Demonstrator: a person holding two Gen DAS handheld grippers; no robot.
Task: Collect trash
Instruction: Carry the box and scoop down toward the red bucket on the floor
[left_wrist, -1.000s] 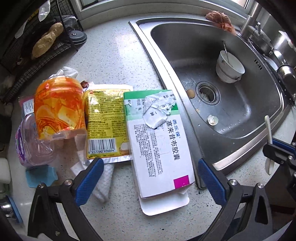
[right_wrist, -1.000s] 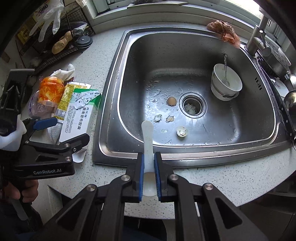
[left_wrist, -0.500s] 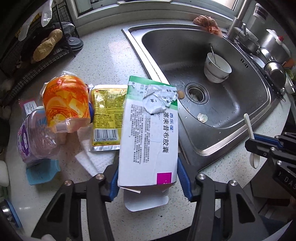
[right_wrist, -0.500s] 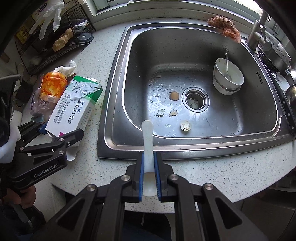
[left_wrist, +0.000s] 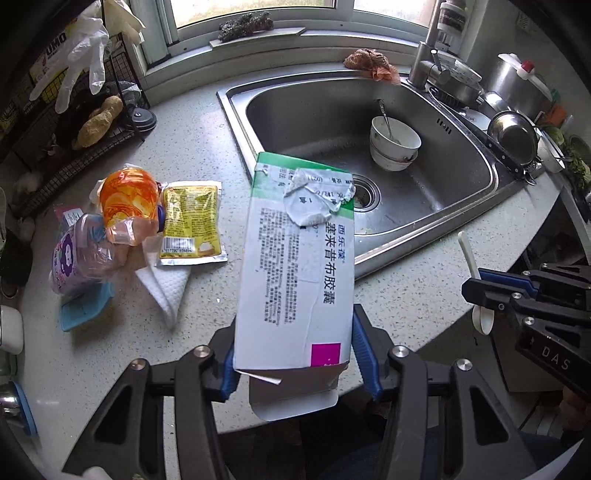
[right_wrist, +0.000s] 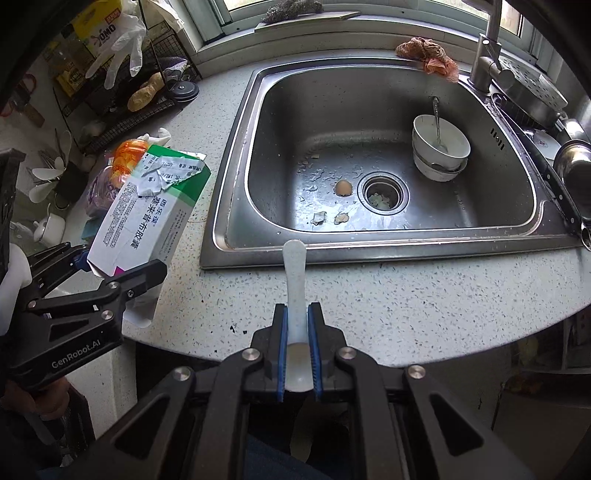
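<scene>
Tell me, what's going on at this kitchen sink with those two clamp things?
A person is collecting trash with two handheld grippers. The left gripper is clamped on a torn white-and-green medicine box, held off the counter. The right gripper is shut on a white plastic spoon. More wrappers lie on the counter, and eggshell bits sit in the sink.

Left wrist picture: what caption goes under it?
Left claw holds a medicine box above the counter beside the sink.
</scene>
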